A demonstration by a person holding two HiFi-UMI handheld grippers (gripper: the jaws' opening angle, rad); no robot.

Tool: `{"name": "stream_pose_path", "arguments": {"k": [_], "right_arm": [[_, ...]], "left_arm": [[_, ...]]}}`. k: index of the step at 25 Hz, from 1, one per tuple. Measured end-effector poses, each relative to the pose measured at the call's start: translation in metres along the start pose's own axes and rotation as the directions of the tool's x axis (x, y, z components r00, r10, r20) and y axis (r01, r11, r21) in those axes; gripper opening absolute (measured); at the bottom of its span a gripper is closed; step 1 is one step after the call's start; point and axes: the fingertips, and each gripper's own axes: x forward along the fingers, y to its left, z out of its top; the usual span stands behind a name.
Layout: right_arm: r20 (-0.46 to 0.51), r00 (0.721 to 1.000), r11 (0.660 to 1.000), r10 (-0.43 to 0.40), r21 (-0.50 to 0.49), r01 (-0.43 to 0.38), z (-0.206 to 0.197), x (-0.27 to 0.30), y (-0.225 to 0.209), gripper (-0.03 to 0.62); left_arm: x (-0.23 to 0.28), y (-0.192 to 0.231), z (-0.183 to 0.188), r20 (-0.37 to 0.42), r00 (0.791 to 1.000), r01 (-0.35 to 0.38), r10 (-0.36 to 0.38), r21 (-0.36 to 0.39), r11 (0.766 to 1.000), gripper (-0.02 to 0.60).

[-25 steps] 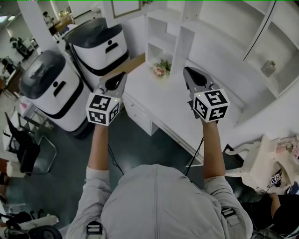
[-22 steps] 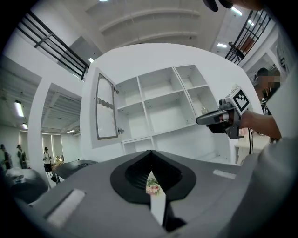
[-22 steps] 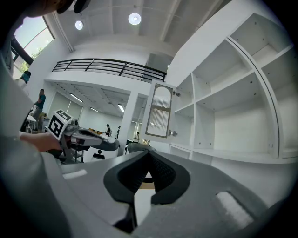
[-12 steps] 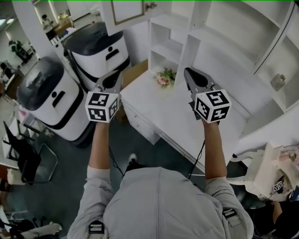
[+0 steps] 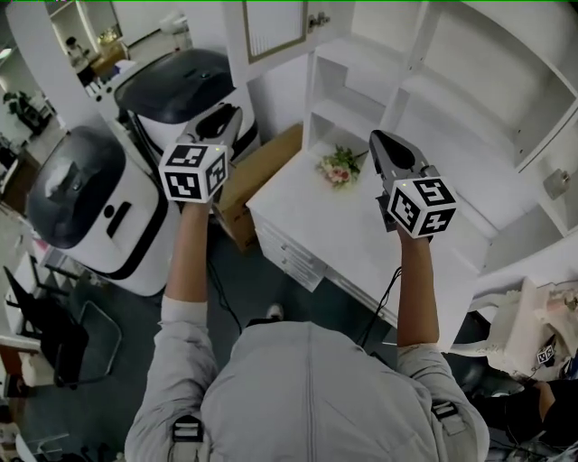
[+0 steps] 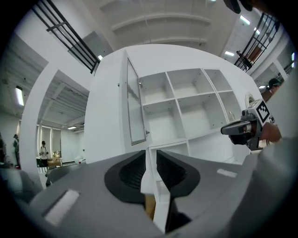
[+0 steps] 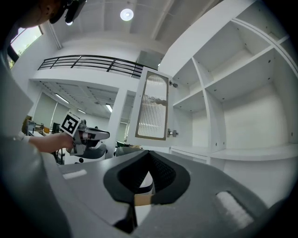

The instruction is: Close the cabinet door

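Note:
The white cabinet door [image 5: 275, 27] with a ribbed glass panel stands swung open at the left end of the white shelf unit [image 5: 424, 99]. In the left gripper view the door [image 6: 134, 107] shows nearly edge-on; in the right gripper view I see its face [image 7: 152, 107] and hinges. My left gripper [image 5: 226, 115] is held level below and left of the door, apart from it. Its jaws [image 6: 150, 160] are opening with nothing between them. My right gripper [image 5: 377, 138] hovers over the desk with its tips [image 7: 149, 154] touching, holding nothing.
A white desk [image 5: 361, 239] with drawers carries a small flower bunch [image 5: 340, 167]. A cardboard box [image 5: 257, 171] leans at its left end. Two white-and-black machines [image 5: 81, 198] [image 5: 181, 81] stand at left. A black chair [image 5: 45, 334] and a white bag [image 5: 519, 325] flank the person.
The person has stepped closer to the cabinet. Both grippers have moved forward towards the shelves, the left one further and up towards the open door.

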Motion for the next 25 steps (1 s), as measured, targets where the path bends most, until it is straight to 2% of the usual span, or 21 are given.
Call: {"name": "stream_pose_path", "arguments": {"k": [7,12,16,19,25], "right_arm": [[-0.046,0.996,0.997,-0.076,0.001,0.076,-0.005,0.036,0.006,0.002],[-0.066,0.988,0.99,-0.137,0.009,0.137,-0.008,0.041,0.0,0.002],[-0.08,0.984,0.987,-0.158,0.001,0.159,-0.014,0.039,-0.009,0.002],[-0.087,0.981,0.985,-0.173,0.009,0.175,-0.018,0.037,-0.024,0.002],[-0.094,0.984,0.987,-0.154,0.022,0.156,-0.027,0.025,-0.046,0.002]], "left_arm": [[0.051,0.056,-0.005,0.009,0.999,0.05,-0.049,-0.08,0.996,0.135],[0.088,0.076,-0.005,0.017,0.998,0.069,-0.068,-0.101,0.993,0.152],[0.104,0.084,-0.002,0.035,0.997,0.07,-0.067,-0.094,0.993,0.148],[0.111,0.083,0.001,0.04,0.997,0.067,-0.064,-0.087,0.994,0.122],[0.11,0.08,0.002,0.018,1.0,-0.011,0.012,-0.038,0.999,0.098]]}}
